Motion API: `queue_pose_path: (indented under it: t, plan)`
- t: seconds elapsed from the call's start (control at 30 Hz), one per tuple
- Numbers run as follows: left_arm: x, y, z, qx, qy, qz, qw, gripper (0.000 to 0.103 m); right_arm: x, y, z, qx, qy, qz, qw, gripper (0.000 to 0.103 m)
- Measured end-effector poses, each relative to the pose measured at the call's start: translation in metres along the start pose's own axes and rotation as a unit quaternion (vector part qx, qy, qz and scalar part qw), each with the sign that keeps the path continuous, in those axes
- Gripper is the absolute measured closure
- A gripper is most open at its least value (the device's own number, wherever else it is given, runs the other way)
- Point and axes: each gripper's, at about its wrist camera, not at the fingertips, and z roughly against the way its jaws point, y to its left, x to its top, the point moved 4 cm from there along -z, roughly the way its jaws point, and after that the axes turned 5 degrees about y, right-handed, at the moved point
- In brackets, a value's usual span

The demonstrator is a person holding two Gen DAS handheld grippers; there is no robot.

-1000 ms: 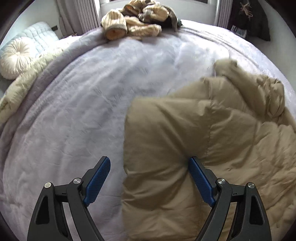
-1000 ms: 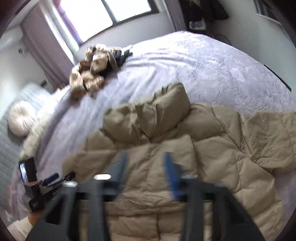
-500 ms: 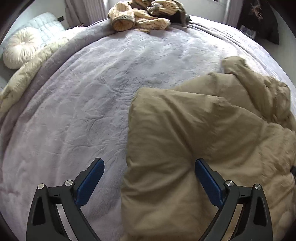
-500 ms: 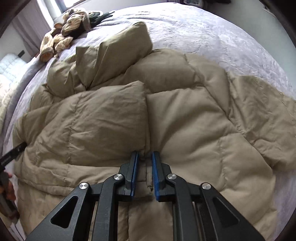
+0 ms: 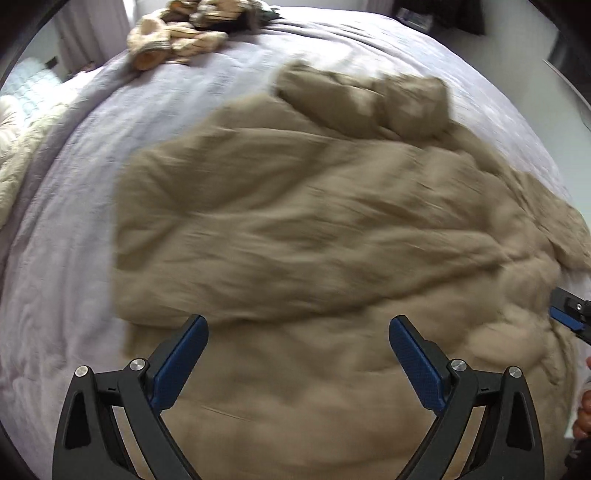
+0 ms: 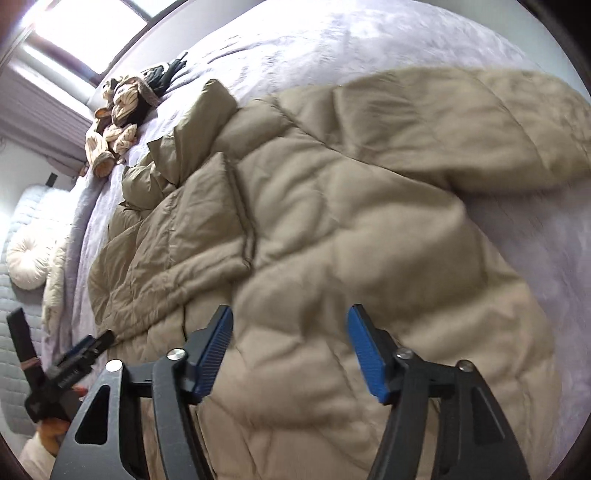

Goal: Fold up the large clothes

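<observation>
- Left tool (image 5: 297,345): jaws apart, empty, above the tan puffer jacket (image 6: 332,240).
- Right tool (image 6: 290,349): jaws apart, empty.
- Jacket lies mid-bed; bare lavender bedspread (image 5: 74,206) along its left edge.

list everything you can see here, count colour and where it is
tan quilted puffer jacket: one, tan, spread across the middle of the bed
lavender textured bedspread: one, pale purple, covering the bed under the jacket
pile of cream striped knitwear: one heap, cream and brown with something dark in it, far edge of the bed
round cream tufted cushion: one, cream, beside the bed at the left
left gripper: one, black with blue pads, open above the jacket
right gripper: one, black with blue pads, open above the jacket
</observation>
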Motion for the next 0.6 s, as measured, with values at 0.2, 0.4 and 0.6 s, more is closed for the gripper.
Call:
queue_pose_path:
  t: [0.2,0.4,0.6]
  plan:
    - [0.001,-0.067,0.004,-0.015,-0.007,-0.021,0.9997,0.001,-0.001,-0.051,0.021,0.027,0.001,-0.05,0.998,0.016]
    - [0.004,-0.118,0.001,-0.015,0.0,-0.036,0.9993,0.001,0.012,-0.099,0.044,0.037,-0.026,-0.081,0.996,0.0]
    - [0.006,-0.151,-0.004,-0.017,0.009,-0.046,0.9988,0.001,0.024,-0.145,0.06,0.051,-0.052,-0.115,0.991,0.0]
